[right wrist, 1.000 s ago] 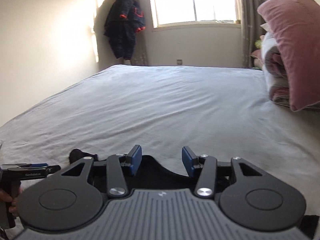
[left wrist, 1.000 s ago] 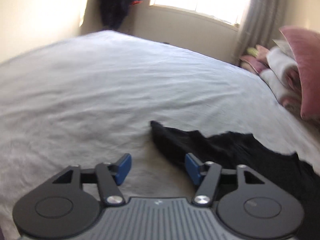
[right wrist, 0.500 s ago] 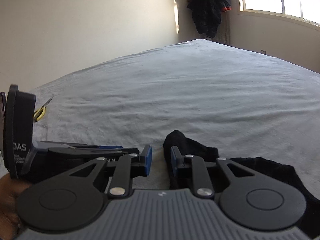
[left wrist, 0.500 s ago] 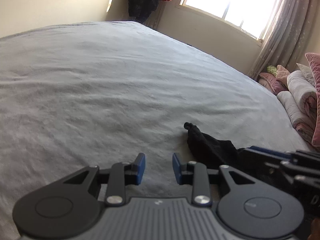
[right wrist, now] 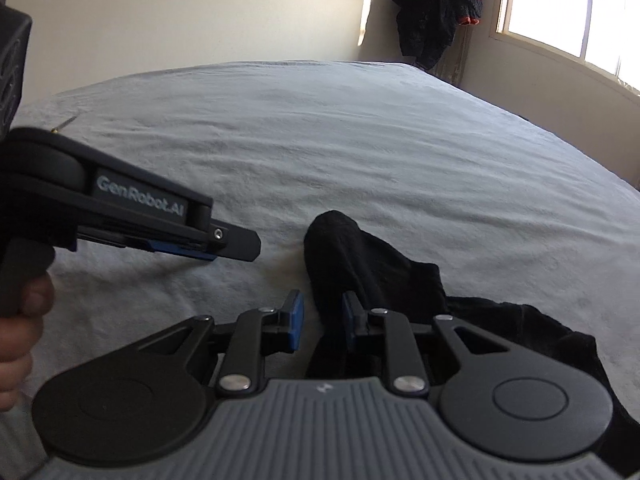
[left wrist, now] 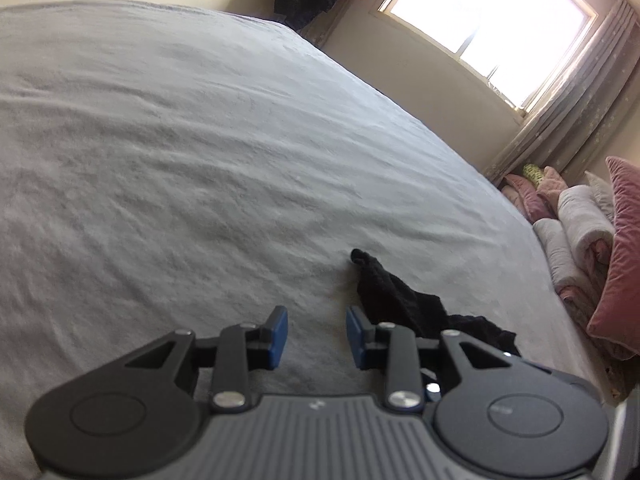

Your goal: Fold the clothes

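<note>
Grey bedsheet (left wrist: pixel 200 160) fills both views. Right gripper (right wrist: pixel 319 322) has just been closing, its jaws partly spread around a black garment's (right wrist: pixel 360 264) edge. Left gripper (left wrist: pixel 317 336) stands partly spread over bare sheet, the garment at two o'clock.

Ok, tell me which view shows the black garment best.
The right wrist view: the black garment lies near and large, its end reaching between the right hand-held gripper fingers. The left wrist view shows it smaller, off to the right, partly hidden.
</note>
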The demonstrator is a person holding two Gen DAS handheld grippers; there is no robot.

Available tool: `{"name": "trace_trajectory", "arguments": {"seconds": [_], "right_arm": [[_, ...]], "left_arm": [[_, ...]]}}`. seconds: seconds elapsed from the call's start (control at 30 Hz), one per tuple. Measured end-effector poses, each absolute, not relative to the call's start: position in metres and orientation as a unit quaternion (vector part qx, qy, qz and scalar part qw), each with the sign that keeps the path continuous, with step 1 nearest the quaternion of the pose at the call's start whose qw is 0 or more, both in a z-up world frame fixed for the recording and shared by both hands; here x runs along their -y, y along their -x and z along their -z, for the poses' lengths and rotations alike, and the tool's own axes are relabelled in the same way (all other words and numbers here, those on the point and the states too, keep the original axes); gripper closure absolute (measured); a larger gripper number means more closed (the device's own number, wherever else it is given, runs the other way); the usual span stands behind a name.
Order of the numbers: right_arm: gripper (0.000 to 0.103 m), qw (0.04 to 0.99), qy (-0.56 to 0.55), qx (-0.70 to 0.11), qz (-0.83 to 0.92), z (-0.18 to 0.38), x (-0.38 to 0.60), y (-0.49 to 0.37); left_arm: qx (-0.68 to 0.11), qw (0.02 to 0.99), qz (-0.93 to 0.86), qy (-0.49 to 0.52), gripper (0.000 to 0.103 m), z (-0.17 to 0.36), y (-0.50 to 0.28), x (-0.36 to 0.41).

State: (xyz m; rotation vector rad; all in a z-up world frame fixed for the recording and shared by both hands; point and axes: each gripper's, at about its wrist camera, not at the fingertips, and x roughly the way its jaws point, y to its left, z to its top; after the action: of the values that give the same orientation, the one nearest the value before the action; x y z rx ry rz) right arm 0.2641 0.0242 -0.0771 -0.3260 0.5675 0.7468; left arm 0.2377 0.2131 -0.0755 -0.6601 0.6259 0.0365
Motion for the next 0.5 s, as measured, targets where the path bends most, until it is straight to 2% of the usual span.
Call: {"name": "trace_trajectory", "arguments": {"seconds": [0.07, 0.13, 0.3, 0.5], "right_arm": [[0.094, 0.884, 0.145, -0.274, -0.351, 0.081, -0.020, -0.270], [0.100, 0.886, 0.110, -0.285, -0.350, 0.082, -0.011, -0.278], [0.100, 0.857, -0.087, -0.350, -0.369, 0.088, 0.032, -0.312], [0.100, 0.759, -0.300, -0.404, -0.413, 0.107, 0.070, -0.340]], "left_arm": [[-0.294, 0.883, 0.011, 0.366, 0.068, 0.081, -0.238, -0.217], [-0.286, 0.870, 0.034, 0.401, 0.068, 0.086, -0.239, -0.218], [-0.273, 0.842, 0.071, 0.459, 0.062, 0.101, -0.241, -0.217], [-0.264, 0.832, 0.084, 0.481, 0.060, 0.112, -0.246, -0.207]]}}
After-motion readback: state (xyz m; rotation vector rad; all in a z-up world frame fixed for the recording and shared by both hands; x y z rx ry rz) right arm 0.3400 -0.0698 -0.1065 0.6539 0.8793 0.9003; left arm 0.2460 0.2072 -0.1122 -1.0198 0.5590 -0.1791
